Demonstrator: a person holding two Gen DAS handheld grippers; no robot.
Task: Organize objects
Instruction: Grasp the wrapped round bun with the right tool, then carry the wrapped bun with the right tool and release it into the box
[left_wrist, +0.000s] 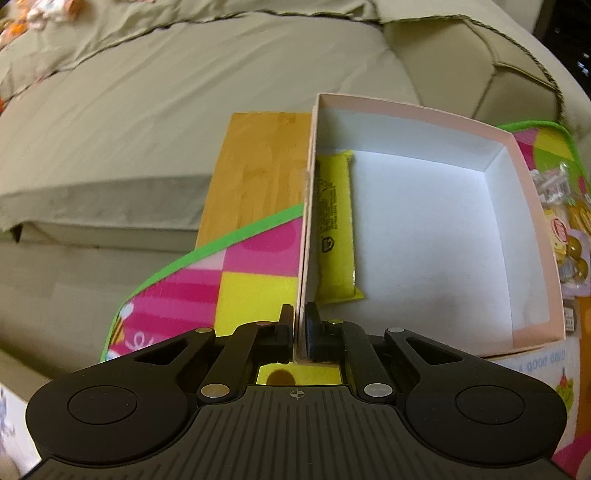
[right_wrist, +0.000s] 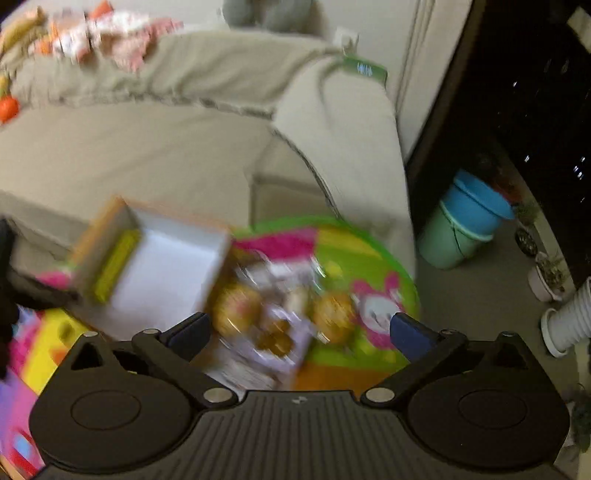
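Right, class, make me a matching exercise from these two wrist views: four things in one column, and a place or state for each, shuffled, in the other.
Things:
1. yellow packet
2. left claw
3. right claw
4. blue bucket

Places or states:
A. open, holding nothing, above the snack packets
B. on the floor to the right of the sofa
C. inside the pink box, against its left wall
D. shut on the box's near left wall

Pairs: 1-C, 2-D, 3-A, 4-B
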